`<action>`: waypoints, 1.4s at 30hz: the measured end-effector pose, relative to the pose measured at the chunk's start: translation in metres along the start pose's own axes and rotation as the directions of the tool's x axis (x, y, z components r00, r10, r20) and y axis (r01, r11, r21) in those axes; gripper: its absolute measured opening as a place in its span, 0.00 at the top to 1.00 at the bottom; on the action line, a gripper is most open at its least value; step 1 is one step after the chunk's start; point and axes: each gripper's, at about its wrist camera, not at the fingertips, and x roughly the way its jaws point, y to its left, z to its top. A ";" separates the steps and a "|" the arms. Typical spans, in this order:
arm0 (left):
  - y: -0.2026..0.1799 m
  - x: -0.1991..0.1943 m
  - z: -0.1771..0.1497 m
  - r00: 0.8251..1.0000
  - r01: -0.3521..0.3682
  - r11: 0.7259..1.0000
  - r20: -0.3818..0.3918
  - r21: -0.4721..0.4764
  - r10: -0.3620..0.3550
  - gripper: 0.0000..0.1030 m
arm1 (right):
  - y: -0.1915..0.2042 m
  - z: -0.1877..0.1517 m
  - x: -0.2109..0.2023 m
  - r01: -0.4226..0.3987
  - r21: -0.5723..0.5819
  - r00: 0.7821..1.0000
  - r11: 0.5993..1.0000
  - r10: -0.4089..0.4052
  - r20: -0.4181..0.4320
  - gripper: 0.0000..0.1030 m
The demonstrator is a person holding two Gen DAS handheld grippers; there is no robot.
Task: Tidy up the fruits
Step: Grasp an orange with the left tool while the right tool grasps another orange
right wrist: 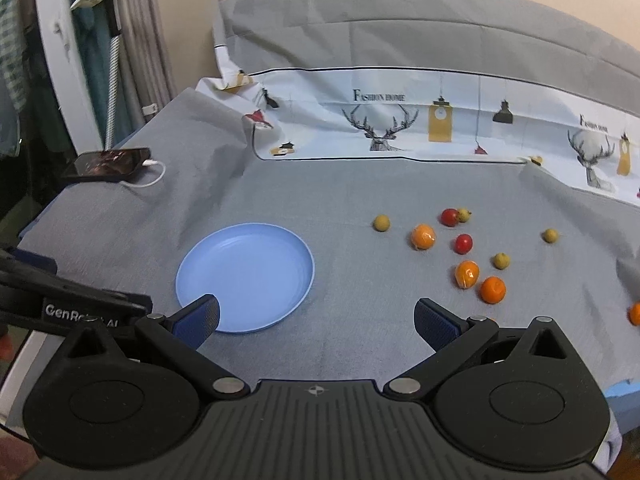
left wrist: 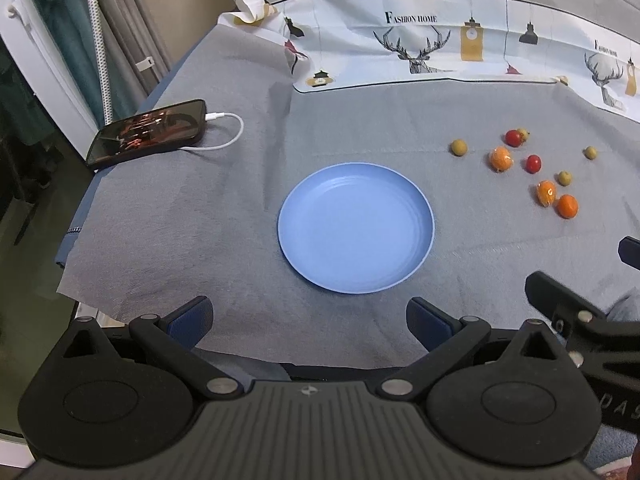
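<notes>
Lying scattered on the grey cloth to the right of the empty blue plate (right wrist: 224, 240): three small oranges, two of them, (right wrist: 423, 236) and (right wrist: 466, 273), apparently wrapped in clear film, the third orange (right wrist: 493, 289) bare; two cherry tomatoes (right wrist: 450, 217) and (right wrist: 463, 243); four small yellow-green round fruits, one (right wrist: 381, 223) nearest the plate. Another bit of orange at the far right edge, too cut off to name. Judged light, all of them, and prone to roll on soft fabric. Tomatoes thin-skinned and likely to split under a hard squeeze; filmed oranges probably slippery, best pinched across the widest middle from above; the bare one firmer and grippier. Tomato at the back touching a yellow-green neighbour (right wrist: 463, 214), so awkward to take alone. Nothing yet on the plate.

Right gripper (right wrist: 316, 316) hovering low near the plate's edge, jaws spread wide, holding nothing. Left gripper (left wrist: 308, 320) likewise spread and empty, facing the plate (left wrist: 356, 228). Beyond, a phone (left wrist: 146, 133) on its white charging cable (left wrist: 230, 132) at the cloth's left edge, and a deer-printed sheet (left wrist: 420, 48) along the back.
</notes>
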 end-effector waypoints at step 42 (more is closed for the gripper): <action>-0.323 0.201 0.129 0.948 0.304 0.921 -0.172 0.244 -0.268 0.00 | -0.459 -0.069 0.132 0.587 0.529 0.804 0.613 -0.515 -0.297 0.01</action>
